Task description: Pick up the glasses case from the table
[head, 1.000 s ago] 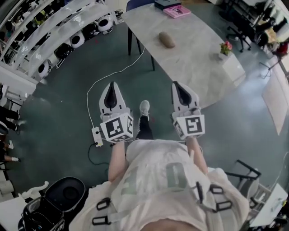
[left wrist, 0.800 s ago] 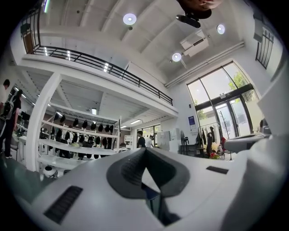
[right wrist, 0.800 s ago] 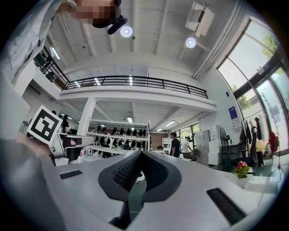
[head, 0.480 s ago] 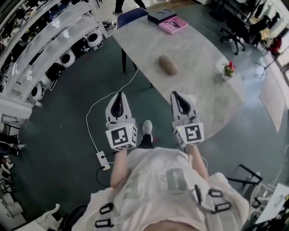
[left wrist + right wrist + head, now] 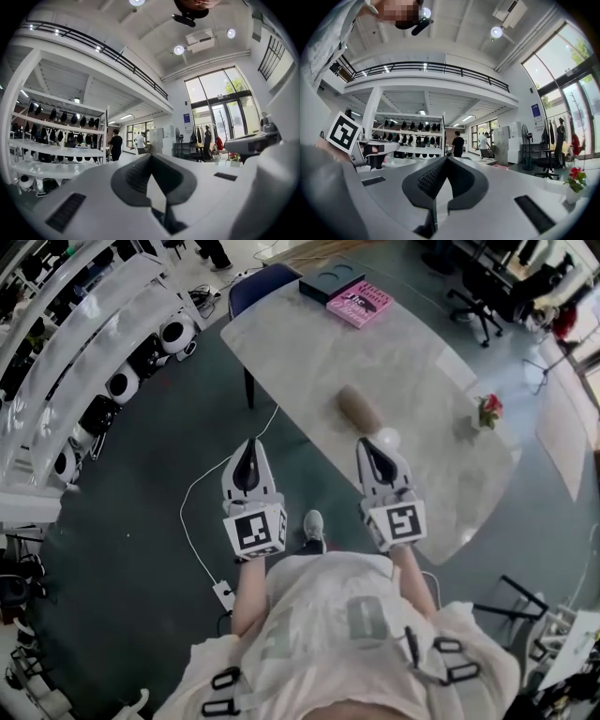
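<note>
1. Big open workshop: white shelving down one side, dark floor, and a long pale table (image 5: 309, 352) in front of the person.
2. Left claw (image 5: 250, 448) is pinched fully closed with nothing in it, held level over the floor beside the table.
3. Right claw (image 5: 367, 446) looks closed and empty too, poking over the table's near edge.
4. Glasses case (image 5: 360, 410), brown and oblong, lies on the table just beyond the right claw, untouched.
5. Tip: I'd open the right claw before reaching, line the jaws across the case's narrow width, then close gently so it doesn't skid.

glasses case (image 5: 360, 409) | brown, oblong | lying flat, slanted | mid-table (image 5: 300, 343)
</note>
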`<state>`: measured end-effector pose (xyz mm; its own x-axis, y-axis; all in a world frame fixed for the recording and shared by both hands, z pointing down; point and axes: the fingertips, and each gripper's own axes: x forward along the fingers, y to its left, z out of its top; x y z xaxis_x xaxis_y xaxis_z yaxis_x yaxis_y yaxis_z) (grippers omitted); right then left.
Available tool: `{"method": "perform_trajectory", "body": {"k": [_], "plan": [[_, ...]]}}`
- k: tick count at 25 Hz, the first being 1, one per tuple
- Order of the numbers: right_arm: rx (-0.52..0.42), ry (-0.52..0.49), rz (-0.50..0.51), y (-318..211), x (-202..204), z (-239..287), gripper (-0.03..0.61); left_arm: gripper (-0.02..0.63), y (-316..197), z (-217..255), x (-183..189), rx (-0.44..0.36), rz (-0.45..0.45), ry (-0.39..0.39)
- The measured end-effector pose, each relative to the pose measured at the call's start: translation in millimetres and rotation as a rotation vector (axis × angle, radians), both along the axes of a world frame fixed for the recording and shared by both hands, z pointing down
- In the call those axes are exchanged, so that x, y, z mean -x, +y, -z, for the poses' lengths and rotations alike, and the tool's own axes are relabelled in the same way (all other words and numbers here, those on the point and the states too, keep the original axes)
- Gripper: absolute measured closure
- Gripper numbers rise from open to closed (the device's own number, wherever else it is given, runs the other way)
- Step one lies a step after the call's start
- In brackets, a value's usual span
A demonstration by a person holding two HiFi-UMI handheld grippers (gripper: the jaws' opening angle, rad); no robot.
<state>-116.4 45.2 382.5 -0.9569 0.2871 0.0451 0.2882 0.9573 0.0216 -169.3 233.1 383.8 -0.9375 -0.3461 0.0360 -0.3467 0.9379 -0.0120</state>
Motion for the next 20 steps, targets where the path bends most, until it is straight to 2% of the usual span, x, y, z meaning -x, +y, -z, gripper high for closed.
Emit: {"method": "perform_trajectory", "body": {"k": [7, 9, 13, 20], "plan": [[-0.001, 0.021, -0.051, -8, 41, -18, 0.577, 0.612, 2, -18, 44, -0.014, 0.006, 0.031], [-0.003, 0.023, -0.053, -12, 48, -21, 0.577, 0.612, -4, -21, 49, -0.024, -0.003, 0.039], [-0.018, 0.026, -0.046, -19, 60, -20, 0.577, 0.612, -19, -22, 57, 0.008, -0.021, 0.039], [-0.006, 0.023, -0.001, -15, 76, -21, 0.577, 0.612, -28, -10, 57, -0.050, 0.006, 0.022]]}}
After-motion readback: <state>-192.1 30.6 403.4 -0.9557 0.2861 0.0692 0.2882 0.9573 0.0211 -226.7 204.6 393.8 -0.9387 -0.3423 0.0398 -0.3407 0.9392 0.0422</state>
